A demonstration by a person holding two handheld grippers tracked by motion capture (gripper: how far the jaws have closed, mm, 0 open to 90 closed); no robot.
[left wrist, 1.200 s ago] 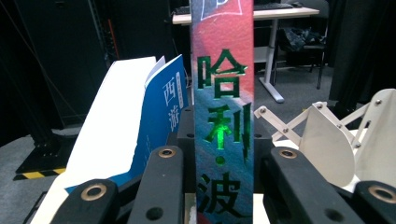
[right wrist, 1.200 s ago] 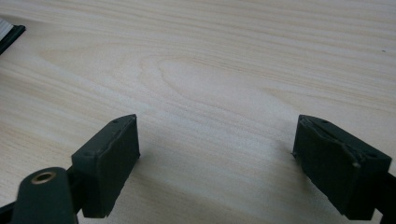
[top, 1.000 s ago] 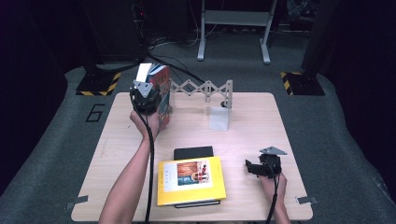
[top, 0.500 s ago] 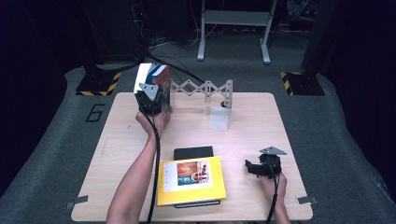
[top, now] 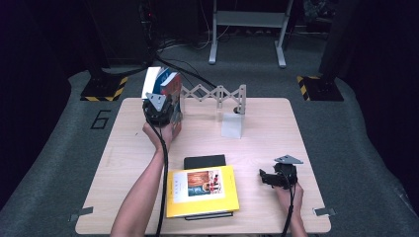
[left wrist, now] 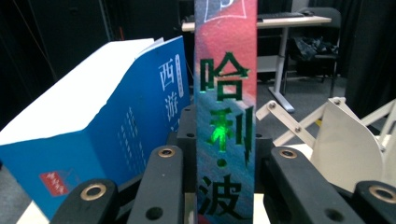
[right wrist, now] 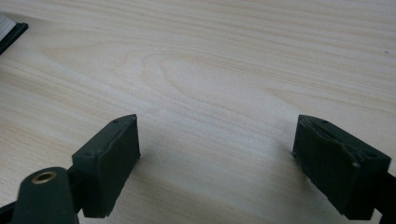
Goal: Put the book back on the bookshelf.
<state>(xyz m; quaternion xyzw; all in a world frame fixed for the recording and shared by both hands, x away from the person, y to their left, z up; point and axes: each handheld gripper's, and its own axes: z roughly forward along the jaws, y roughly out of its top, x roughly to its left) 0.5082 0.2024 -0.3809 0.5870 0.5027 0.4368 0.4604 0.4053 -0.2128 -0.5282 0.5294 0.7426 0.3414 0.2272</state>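
Pale wooden table (top: 276, 123) on grey carpet (top: 365, 123), dark room beyond.

left gripper (top: 159, 109): black, grey three-cornered plate, black cable | fingers (left wrist: 161, 186): brass-ringed screw holes | forearms bare

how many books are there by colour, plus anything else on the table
blue book, leaning upright: 1
red and green spined book, held in the left gripper: 1
yellow book, lying flat: 1
black book, lying flat: 1
white expanding book rack: 1
total: 5
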